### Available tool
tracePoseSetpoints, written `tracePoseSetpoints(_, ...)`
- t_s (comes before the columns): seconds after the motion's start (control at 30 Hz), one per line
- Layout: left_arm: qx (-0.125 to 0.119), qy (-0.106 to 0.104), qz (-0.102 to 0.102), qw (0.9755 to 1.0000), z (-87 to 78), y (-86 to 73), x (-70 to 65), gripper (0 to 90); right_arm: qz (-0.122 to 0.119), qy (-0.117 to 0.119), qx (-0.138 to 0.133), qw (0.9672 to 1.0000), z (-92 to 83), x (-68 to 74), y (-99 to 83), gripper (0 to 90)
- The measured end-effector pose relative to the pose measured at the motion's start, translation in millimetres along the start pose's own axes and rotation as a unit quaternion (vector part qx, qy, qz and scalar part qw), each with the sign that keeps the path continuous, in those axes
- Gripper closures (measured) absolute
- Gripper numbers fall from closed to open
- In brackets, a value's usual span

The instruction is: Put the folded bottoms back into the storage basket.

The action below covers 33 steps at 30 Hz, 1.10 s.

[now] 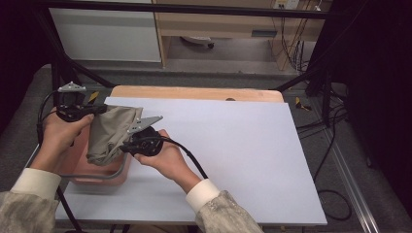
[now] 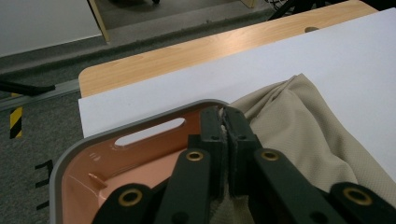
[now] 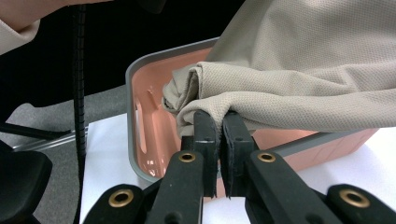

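A beige cloth (image 1: 111, 132) hangs bunched over a pink basin with a grey rim (image 1: 104, 175) at the table's left edge. My left gripper (image 1: 99, 109) is shut on the cloth's upper edge; in the left gripper view the jaws (image 2: 225, 116) pinch the cloth (image 2: 299, 126) above the basin (image 2: 140, 156). My right gripper (image 1: 122, 145) is shut on a lower fold of the cloth. In the right gripper view its jaws (image 3: 220, 120) clamp that fold, and the cloth (image 3: 303, 70) drapes across the basin (image 3: 154, 126), partly lifted out of it.
A white sheet (image 1: 228, 145) covers most of the wooden table (image 1: 194, 92) to the right of the basin. Black frame poles (image 1: 58, 58) stand at the back corners. Cables (image 1: 330, 145) trail on the floor at the right.
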<state>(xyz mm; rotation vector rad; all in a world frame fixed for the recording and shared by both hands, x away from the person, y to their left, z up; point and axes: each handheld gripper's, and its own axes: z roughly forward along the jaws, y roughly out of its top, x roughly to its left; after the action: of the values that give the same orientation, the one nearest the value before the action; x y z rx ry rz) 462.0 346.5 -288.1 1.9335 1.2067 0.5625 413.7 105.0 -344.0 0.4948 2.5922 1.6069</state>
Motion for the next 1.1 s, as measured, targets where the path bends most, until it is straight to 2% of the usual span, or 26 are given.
tracePoseSetpoints(1.1, 0.008, -0.003, -0.010, 0.9999, 4.1, -12.8, 7.6, 88.2, 0.002, 0.009, 0.008, 0.9999, 15.2, 2.8, -4.2, 86.6)
